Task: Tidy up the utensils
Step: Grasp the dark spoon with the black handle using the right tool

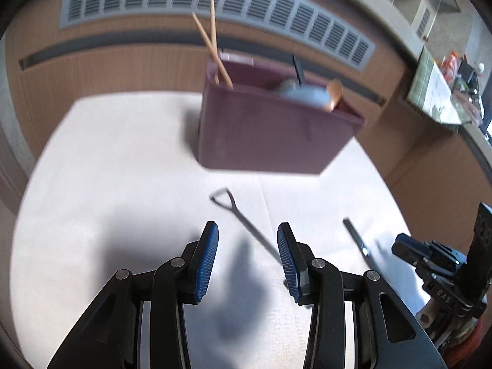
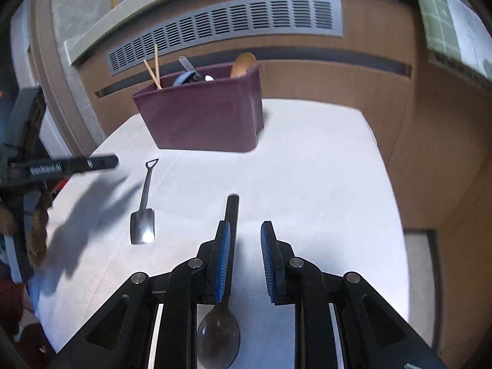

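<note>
Chopsticks and several utensils already stand in the purple bin, while in front of it a shovel-shaped spoon and a black-handled spoon remain under the open, empty left gripper and right gripper

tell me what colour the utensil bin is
Maroon bin, clearest in the right wrist view.

Maroon bin, white tablecloth, shiny silver shovel-shaped spoon, black-handled spoon, tan chopsticks, blue ribbed pads on black grippers.
</note>
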Motion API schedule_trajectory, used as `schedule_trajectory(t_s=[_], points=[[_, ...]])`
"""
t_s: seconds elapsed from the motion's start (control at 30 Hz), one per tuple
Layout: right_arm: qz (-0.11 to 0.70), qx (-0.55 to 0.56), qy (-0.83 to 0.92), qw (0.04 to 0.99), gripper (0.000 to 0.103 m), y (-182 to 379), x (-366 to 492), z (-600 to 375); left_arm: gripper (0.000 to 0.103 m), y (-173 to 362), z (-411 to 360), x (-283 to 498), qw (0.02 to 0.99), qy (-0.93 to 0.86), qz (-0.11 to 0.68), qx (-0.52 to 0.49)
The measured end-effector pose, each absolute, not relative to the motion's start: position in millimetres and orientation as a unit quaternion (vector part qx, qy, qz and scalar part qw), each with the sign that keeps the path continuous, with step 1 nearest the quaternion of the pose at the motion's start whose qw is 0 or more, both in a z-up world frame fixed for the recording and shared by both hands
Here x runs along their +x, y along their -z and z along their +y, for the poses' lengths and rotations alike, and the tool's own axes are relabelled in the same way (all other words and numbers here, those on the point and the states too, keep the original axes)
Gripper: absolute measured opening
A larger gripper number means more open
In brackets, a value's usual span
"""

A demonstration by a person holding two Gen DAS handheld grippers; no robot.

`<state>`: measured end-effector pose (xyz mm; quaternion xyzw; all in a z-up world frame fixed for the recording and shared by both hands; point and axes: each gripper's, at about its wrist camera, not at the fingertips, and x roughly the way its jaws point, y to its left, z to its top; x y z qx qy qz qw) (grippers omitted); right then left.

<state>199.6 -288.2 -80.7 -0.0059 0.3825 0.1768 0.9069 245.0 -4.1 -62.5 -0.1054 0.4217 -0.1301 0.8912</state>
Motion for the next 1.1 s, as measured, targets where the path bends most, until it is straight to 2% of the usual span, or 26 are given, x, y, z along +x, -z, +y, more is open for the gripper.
schedule_trajectory(t_s=[0.37,0.73,1.1], points=[[0.4,-0.001,-0.164,0.902,0.019,93,207,-283,0.041,76,-38,247,0.882,0.159,0.438,-0.071],[0.404,0.002,-0.16,0.901,0.02,92,205,-284,0.041,87,-46,310,0.851,0.211,0.473,-0.081],[0.403,-0.012,-0.169,0.899,0.02,91,205,-276,0.041,91,22,245,0.843,0.201,0.485,-0.119]])
